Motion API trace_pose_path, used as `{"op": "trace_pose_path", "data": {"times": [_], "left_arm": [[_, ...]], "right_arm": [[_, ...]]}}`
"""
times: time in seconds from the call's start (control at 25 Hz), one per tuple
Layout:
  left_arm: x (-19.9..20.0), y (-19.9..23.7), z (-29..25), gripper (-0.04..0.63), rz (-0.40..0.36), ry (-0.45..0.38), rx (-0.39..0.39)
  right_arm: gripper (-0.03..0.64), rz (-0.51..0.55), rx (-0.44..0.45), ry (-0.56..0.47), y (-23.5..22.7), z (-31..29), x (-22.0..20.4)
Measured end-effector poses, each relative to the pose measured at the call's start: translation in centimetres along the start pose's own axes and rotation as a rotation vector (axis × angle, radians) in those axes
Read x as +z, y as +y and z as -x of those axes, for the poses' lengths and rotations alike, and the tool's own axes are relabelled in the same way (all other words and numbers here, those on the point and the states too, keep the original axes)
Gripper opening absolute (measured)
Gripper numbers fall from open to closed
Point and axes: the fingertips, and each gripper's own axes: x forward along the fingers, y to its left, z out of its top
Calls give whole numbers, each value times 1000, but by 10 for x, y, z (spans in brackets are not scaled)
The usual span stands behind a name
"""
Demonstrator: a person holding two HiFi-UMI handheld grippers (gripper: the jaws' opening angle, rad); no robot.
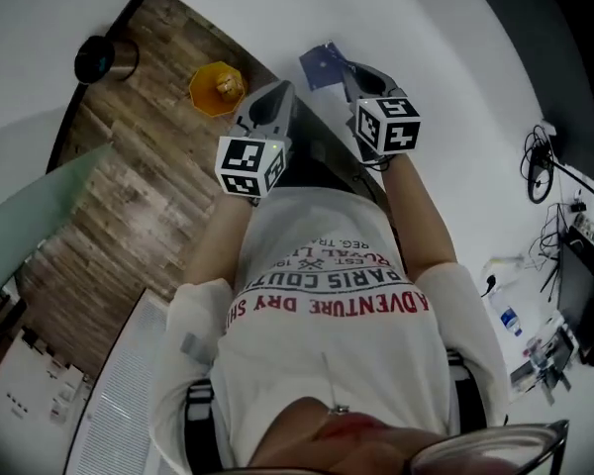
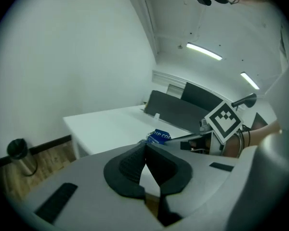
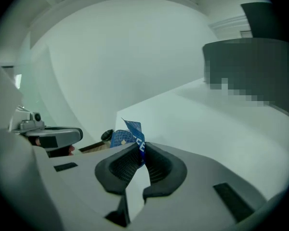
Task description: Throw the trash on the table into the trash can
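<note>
A blue printed wrapper (image 1: 322, 64) hangs over the white table's (image 1: 445, 38) near edge, pinched in my right gripper (image 1: 347, 69). In the right gripper view the pads are shut on the blue wrapper (image 3: 134, 133), which sticks up past the right gripper (image 3: 142, 147). My left gripper (image 1: 274, 93) is beside it to the left, over the table's edge and the wood floor. Its jaws meet at the tips with nothing between them, as the left gripper view (image 2: 145, 147) shows, with the wrapper (image 2: 160, 136) just beyond. An orange bin (image 1: 216, 87) stands on the floor left of both grippers.
A dark metal cylinder (image 1: 104, 57) stands on the wood floor by the wall, farther left than the bin. A dark panel (image 2: 180, 110) rises along the table's far side. Cables and small items (image 1: 540, 166) lie at the right. A white slatted unit (image 1: 119, 404) is at the lower left.
</note>
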Motion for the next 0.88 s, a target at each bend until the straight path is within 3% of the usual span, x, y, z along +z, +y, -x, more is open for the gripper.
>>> {"op": "trace_pose_path", "data": {"times": [0.2, 0.4, 0.64, 0.88], "left_arm": [[-39, 92, 89, 23, 156, -43, 298], [-82, 190, 168, 23, 280, -67, 482], [-151, 289, 211, 23, 392, -32, 618], [-239, 371, 181, 23, 479, 3, 643]], "right_arm": [[44, 151, 239, 107, 115, -74, -13], [44, 257, 362, 217, 219, -152, -44], [44, 337, 376, 381, 276, -256, -109], [46, 414, 309, 488, 258, -368, -199]]}}
